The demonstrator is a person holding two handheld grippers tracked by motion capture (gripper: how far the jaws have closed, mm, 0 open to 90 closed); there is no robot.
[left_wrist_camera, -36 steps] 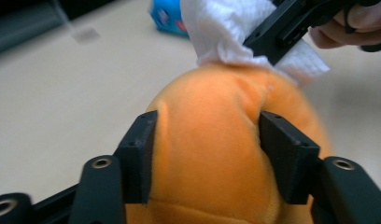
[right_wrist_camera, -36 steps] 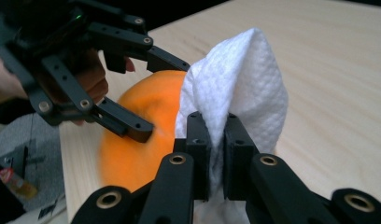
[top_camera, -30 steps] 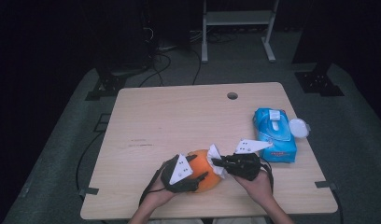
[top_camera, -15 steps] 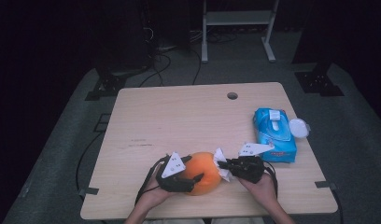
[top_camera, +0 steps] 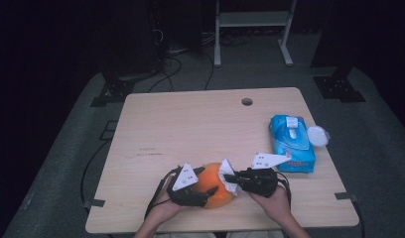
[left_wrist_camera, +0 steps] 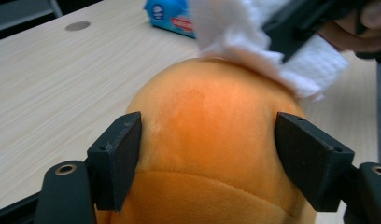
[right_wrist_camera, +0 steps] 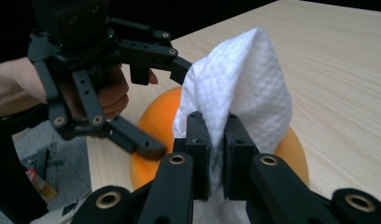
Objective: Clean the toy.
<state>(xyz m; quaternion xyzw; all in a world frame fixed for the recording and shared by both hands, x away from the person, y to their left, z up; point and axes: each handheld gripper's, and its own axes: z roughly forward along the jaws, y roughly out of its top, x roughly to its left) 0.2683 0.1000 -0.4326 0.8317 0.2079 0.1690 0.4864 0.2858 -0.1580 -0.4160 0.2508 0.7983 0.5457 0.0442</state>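
Observation:
An orange plush ball [top_camera: 213,186] rests on the table near the front edge. My left gripper [top_camera: 203,191] is shut on it, and in the left gripper view the plush ball [left_wrist_camera: 212,140] bulges between the two jaws, which press its sides. My right gripper [top_camera: 229,178] is shut on a folded white wipe [top_camera: 226,173] and holds it against the ball's top right. In the right gripper view the wipe [right_wrist_camera: 240,79] stands up from the closed jaws of my right gripper [right_wrist_camera: 218,140], with the orange ball [right_wrist_camera: 153,116] and my left gripper [right_wrist_camera: 167,107] behind it.
A blue pack of wet wipes [top_camera: 291,141] lies at the right of the wooden table [top_camera: 190,129], with a round white lid [top_camera: 317,135] beside it. A cable hole [top_camera: 247,101] sits near the far edge. Dark floor, cables and a metal stand lie beyond.
My left gripper has shifted a little to the left with the ball. The right gripper has slid the wipe slightly lower across the ball's top.

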